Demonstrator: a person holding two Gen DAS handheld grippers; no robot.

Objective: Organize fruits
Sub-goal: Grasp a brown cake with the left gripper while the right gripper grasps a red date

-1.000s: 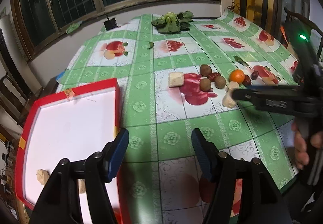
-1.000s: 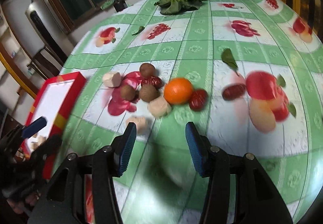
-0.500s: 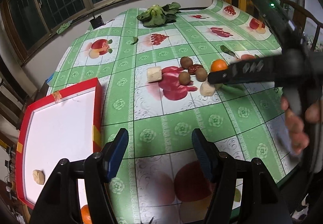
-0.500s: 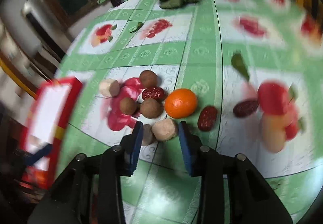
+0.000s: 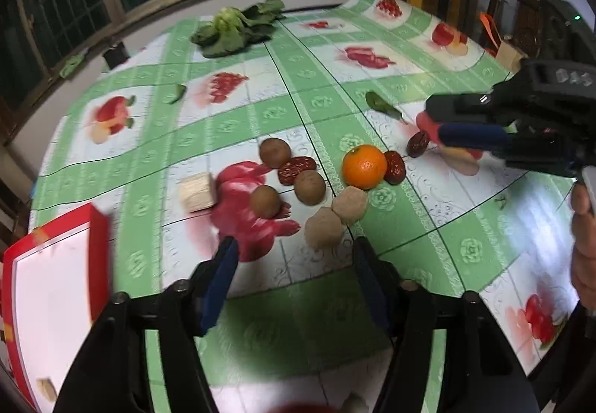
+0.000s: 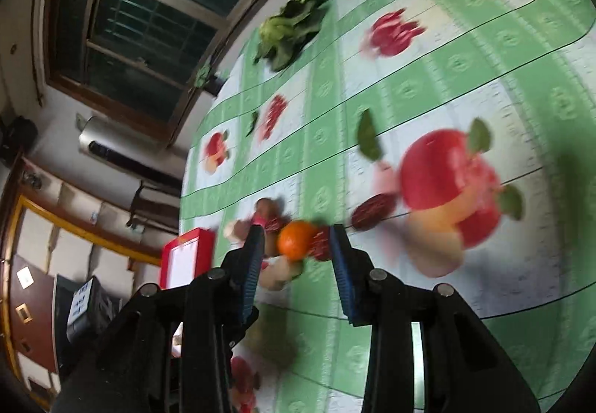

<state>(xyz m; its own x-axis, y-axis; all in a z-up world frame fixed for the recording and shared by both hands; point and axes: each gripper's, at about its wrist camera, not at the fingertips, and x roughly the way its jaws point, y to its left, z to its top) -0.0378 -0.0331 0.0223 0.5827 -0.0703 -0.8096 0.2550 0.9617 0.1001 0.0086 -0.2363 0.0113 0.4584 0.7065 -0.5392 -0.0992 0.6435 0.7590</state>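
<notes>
L gripper [image 5: 294, 252] closing, empty; R gripper [image 6: 296, 237] spread, orange [image 6: 296, 239] blurred behind.

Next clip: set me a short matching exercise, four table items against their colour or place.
Things:
1. orange
2. leafy greens
3. tray
4. pale cube

Descriptions:
A. red rim, at the table's left edge
B. far end, near the window
C. between the tray and the brown fruits
D. touching a red date

Pairs: 1-D, 2-B, 3-A, 4-C
</notes>
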